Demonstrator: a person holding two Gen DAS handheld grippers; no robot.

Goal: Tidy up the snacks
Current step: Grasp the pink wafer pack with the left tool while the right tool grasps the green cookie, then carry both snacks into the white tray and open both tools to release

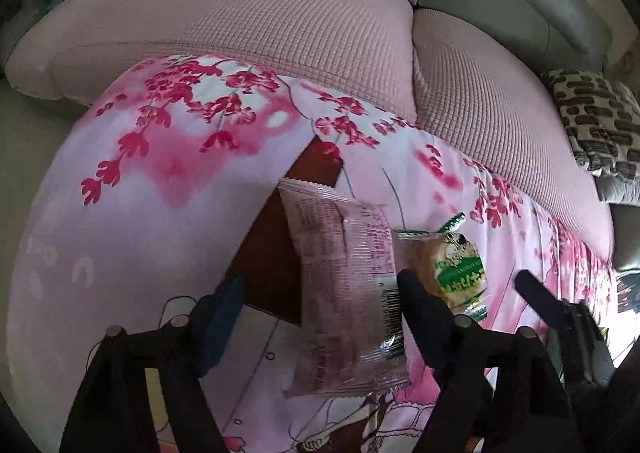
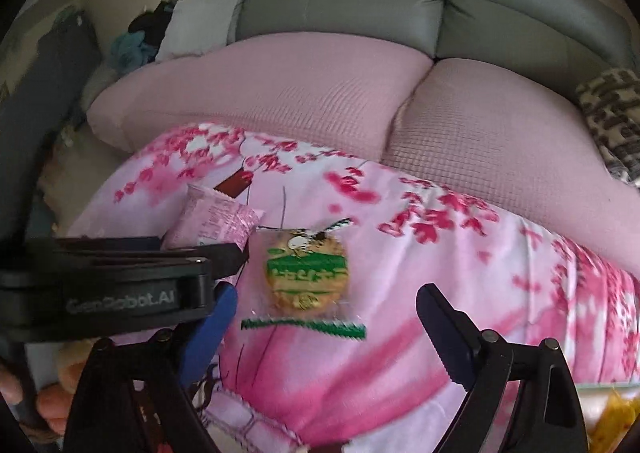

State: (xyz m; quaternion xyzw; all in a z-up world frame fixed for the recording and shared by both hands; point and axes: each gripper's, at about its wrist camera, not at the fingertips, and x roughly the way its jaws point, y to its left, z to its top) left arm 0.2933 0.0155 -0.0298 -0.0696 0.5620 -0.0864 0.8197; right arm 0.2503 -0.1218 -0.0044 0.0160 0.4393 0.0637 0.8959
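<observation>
Item: pink snack pkt (image 1: 344, 293), lying on floral cloth (image 1: 168, 181) over table, long axis running away from the L gripper (image 1: 320, 285), between its parted jaws, no pad pressing yet. Green-label biscuit pkt (image 2: 306, 273) just beside it, toward cloth's right edge, between R gripper (image 2: 328, 317) jaws, also apart, nothing gripped. Each gripper is nearest its own pkt.
</observation>
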